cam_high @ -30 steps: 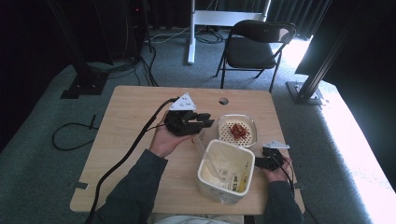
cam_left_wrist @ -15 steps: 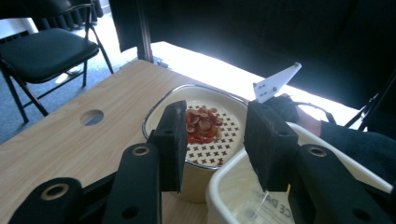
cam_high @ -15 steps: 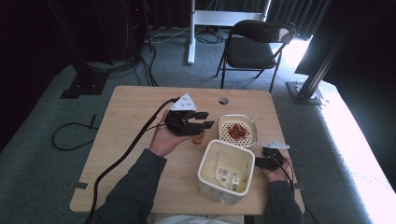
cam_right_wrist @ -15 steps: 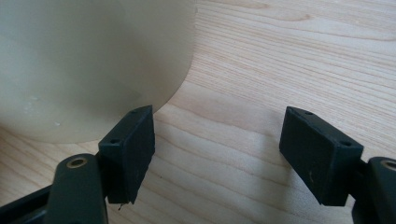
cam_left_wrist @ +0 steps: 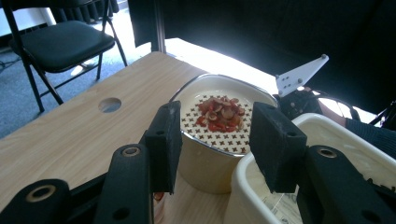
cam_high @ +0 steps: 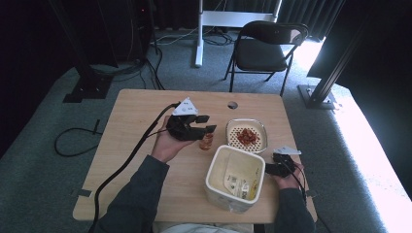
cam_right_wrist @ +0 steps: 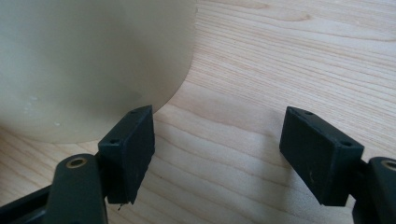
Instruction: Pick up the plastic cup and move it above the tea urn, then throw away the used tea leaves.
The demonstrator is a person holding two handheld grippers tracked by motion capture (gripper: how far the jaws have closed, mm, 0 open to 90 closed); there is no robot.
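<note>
High view: a wooden table with a round hole near its far edge, seen from the person's side. The left gripper, held in the person's left hand, hangs over a small jar of reddish contents that stands upright on the table just left of a metal bowl. Its jaws have just been opening and now stand apart; the jar sits below them, and whether a pad touches it cannot be told. The bowl carries a perforated insert bearing a heap of red pieces. Nearer the person, a large cream tub stands open, with a printed packet inside it. The right gripper, in the person's right hand, rests at the tub's right side. Left gripper view: the two black jaws frame the bowl and the red pieces, with the tub's rim at lower right. Right gripper view: the right gripper has its jaws spread with bare tabletop between them, the left pad lying just beside the tub's curved wall.
</note>
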